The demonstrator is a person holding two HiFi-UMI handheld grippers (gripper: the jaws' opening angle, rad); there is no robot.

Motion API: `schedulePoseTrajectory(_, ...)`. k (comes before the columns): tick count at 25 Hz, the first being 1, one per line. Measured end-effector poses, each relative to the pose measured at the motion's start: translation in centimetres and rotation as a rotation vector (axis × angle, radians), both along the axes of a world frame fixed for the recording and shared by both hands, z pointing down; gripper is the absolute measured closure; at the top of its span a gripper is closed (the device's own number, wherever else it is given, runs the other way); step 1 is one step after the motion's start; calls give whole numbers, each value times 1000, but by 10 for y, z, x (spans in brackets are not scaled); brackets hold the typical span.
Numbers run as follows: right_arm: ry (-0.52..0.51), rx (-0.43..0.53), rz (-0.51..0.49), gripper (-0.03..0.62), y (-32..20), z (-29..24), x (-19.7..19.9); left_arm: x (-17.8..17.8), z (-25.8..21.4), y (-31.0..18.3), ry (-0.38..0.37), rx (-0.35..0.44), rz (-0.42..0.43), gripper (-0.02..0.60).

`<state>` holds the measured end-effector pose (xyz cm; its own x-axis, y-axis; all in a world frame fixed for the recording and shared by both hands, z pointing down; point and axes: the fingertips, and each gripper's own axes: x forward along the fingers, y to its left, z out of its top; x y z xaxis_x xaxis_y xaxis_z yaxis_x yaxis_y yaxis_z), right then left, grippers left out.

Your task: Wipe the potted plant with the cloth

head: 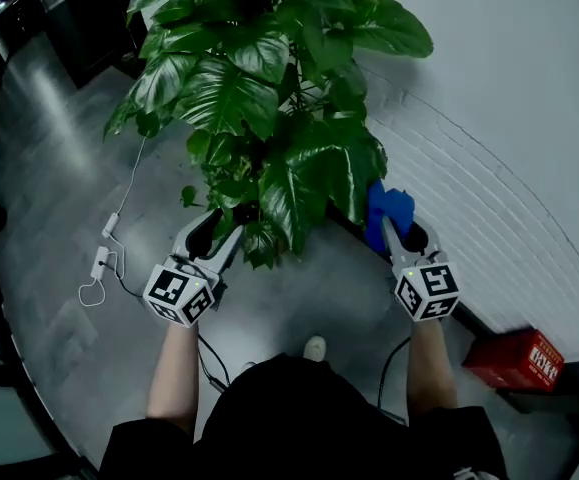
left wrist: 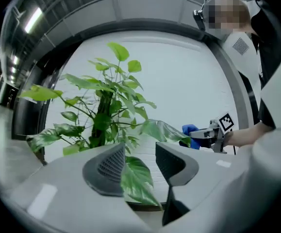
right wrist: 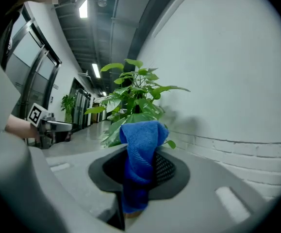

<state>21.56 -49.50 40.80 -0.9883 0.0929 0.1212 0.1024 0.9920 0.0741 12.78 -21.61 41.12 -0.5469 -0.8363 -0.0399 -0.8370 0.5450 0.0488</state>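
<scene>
The left hand-held gripper (left wrist: 140, 160) is holding its jaws partly spread around a low leaf (left wrist: 136, 181) of the potted plant (head: 259, 88). A gap is showing beside the right jaw, so the leaf is not being pinched. The right hand-held gripper (right wrist: 139, 171) is pinching the blue cloth (right wrist: 141, 147), which is standing up beside the foliage near the white wall (head: 509, 108). In the head view, leaves are hiding the pot. The cloth's lower end is disappearing between the jaws.
</scene>
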Motion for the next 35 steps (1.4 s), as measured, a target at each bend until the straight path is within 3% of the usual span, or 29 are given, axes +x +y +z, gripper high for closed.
schedulePoseTrajectory(3, -31, 6, 117, 505, 12, -12, 8, -1, -1, 52, 6, 24, -50, 459)
schedulePoseTrajectory(7, -49, -51, 177, 505, 53, -9, 34, 4, -9, 110, -3, 45, -54, 485)
schedulePoseTrajectory(12, -56, -36, 214, 505, 100, -10, 72, 24, -3, 140, -22, 33, -4, 485)
schedulePoseTrajectory(17, -92, -39, 165, 505, 145, -15, 85, 40, 0, 158, -44, -3, 4, 485)
schedulePoseTrajectory(22, -116, -51, 84, 505, 170, -20, 90, 54, -11, 187, -48, 12, -79, 485)
schedulePoseTrajectory(26, -132, -91, 19, 505, 176, -20, 99, 73, -22, 196, -51, 38, -151, 485)
schedulePoseTrajectory(31, -134, -89, -25, 505, 173, -24, 117, 99, -25, 182, -41, 26, -144, 485)
schedulePoseTrajectory(35, -160, -88, -39, 505, 166, -33, 126, 106, -34, 170, -45, 88, -197, 485)
